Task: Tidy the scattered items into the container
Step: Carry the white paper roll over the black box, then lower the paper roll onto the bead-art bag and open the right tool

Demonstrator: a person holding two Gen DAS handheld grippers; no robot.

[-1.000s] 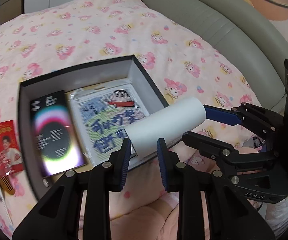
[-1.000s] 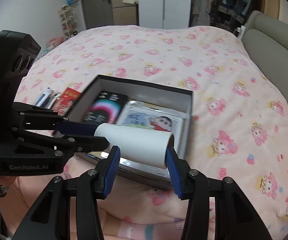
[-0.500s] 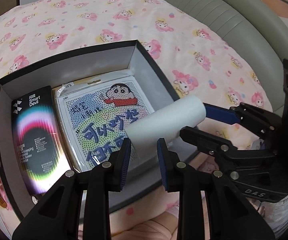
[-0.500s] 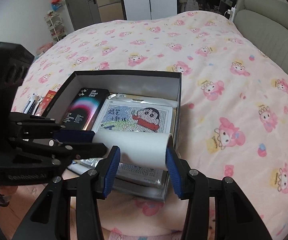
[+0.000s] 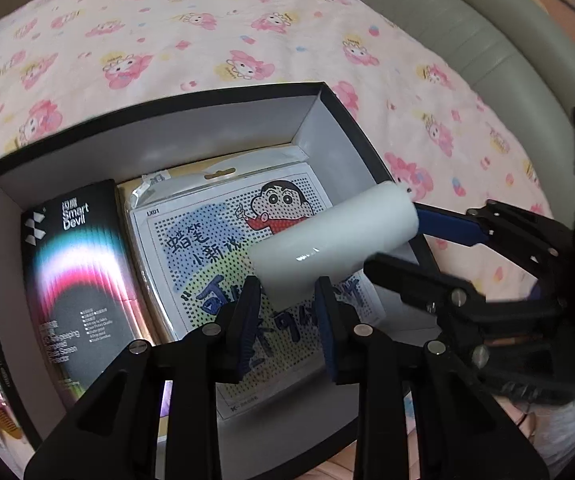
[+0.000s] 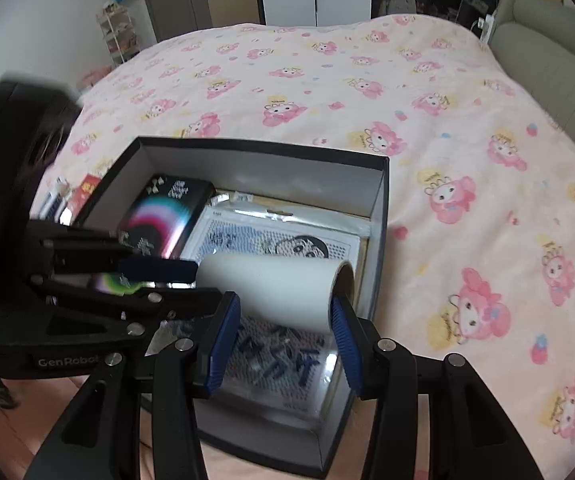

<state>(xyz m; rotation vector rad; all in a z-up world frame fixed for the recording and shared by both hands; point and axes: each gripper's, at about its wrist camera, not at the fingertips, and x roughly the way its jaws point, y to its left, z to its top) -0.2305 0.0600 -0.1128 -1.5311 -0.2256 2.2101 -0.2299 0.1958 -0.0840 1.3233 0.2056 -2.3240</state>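
Note:
A white roll [image 5: 331, 240] hangs level above the open black box [image 5: 167, 140], over the cartoon bead sheet [image 5: 215, 232] that lies inside. My left gripper [image 5: 287, 320] is shut on the roll's near end. My right gripper [image 6: 283, 336] is shut on the roll [image 6: 271, 284] from the other side, near its open end. In the left wrist view the right gripper [image 5: 393, 242] reaches in from the right. A black Smart Devil package [image 5: 75, 272] lies in the box's left half. The box [image 6: 267, 168] rests on a pink patterned bedcover [image 6: 467, 160].
A red card [image 6: 87, 192] and pens [image 6: 53, 200] lie on the cover left of the box. A grey padded headboard [image 6: 547, 60] runs along the bed's far right. A wardrobe and shelves stand beyond the bed.
Both grippers have carried the roll forward and down. It has gone from the box's near edge to over the cartoon sheet, and the box fills more of both views.

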